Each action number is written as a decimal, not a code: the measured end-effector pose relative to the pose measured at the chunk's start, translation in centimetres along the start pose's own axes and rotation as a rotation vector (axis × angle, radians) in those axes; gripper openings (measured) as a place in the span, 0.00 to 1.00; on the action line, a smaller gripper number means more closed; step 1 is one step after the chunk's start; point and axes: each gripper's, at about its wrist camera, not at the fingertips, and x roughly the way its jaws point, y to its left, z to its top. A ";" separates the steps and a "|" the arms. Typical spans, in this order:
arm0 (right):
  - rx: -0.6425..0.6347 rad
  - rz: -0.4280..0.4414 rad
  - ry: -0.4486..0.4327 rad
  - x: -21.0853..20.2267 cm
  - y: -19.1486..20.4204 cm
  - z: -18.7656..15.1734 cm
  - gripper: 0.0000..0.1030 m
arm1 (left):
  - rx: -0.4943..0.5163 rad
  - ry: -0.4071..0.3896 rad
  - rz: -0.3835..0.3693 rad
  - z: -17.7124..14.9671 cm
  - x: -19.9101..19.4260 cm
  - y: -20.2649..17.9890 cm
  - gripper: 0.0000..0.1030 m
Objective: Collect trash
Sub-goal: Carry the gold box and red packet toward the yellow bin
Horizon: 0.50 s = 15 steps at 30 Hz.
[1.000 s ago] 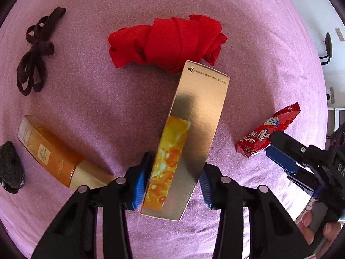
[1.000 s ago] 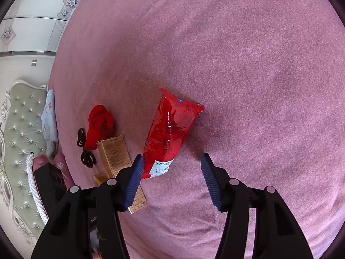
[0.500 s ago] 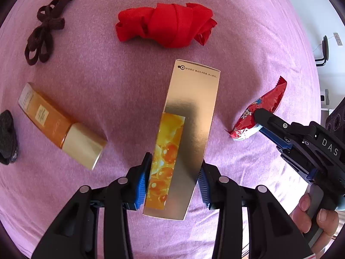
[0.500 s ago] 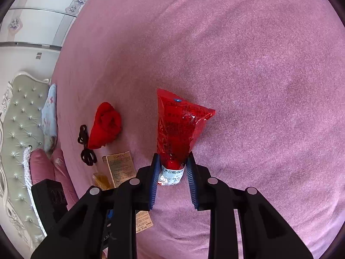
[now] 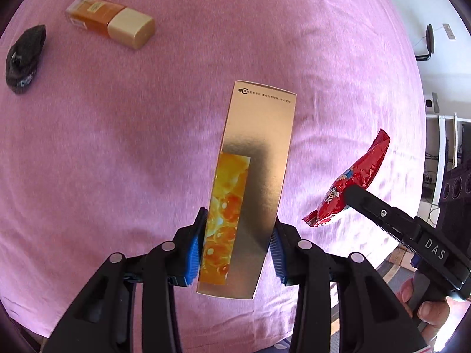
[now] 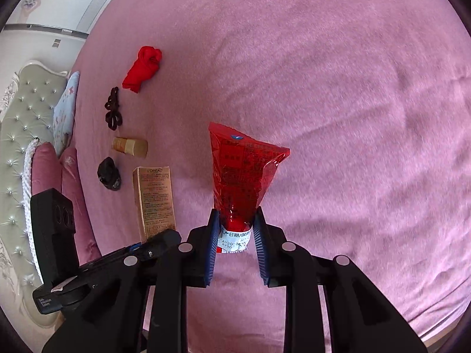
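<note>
My left gripper [image 5: 238,250] is shut on the lower end of a long gold carton [image 5: 259,153] with an orange picture, held above the pink bedsheet [image 5: 147,147]. The carton also shows in the right wrist view [image 6: 154,197], to the left. My right gripper [image 6: 235,235] is shut on the white-labelled end of a red candy wrapper [image 6: 244,170], which sticks up clear of the sheet. The left wrist view has the same wrapper [image 5: 362,176] at the right, pinched in the right gripper's black fingers [image 5: 382,214], with a person's hand [image 5: 426,309] on the handle.
An amber bottle with a gold cap [image 5: 109,25], a black lump [image 5: 25,56], dark hair ties [image 6: 113,108] and a knotted red cloth [image 6: 142,67] lie on the sheet behind. A tufted headboard [image 6: 17,117] and pillows [image 6: 66,108] stand left. The bed's edge and shelves [image 5: 444,153] are right.
My right gripper shut on the red wrapper and raised it off the sheet. Both grippers moved back from the red cloth, bottle and hair ties, the left still carrying the gold carton.
</note>
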 end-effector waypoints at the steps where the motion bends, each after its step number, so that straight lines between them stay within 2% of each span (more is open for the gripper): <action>1: 0.009 -0.001 -0.004 -0.5 -0.5 -1.1 0.22 | 0.012 0.004 0.000 -0.9 -0.1 0.0 0.38; 5: 0.050 0.002 -0.021 -2.1 -2.4 -5.3 0.22 | 0.048 0.013 -0.001 -4.9 -0.3 0.0 0.38; 7: 0.069 0.004 -0.037 -2.9 -3.2 -7.1 0.22 | 0.060 0.015 -0.005 -5.7 -0.7 -0.5 0.38; 15: 0.143 0.023 -0.085 -5.1 -6.3 -13.9 0.22 | 0.152 0.036 0.008 -12.3 -0.5 -2.0 0.38</action>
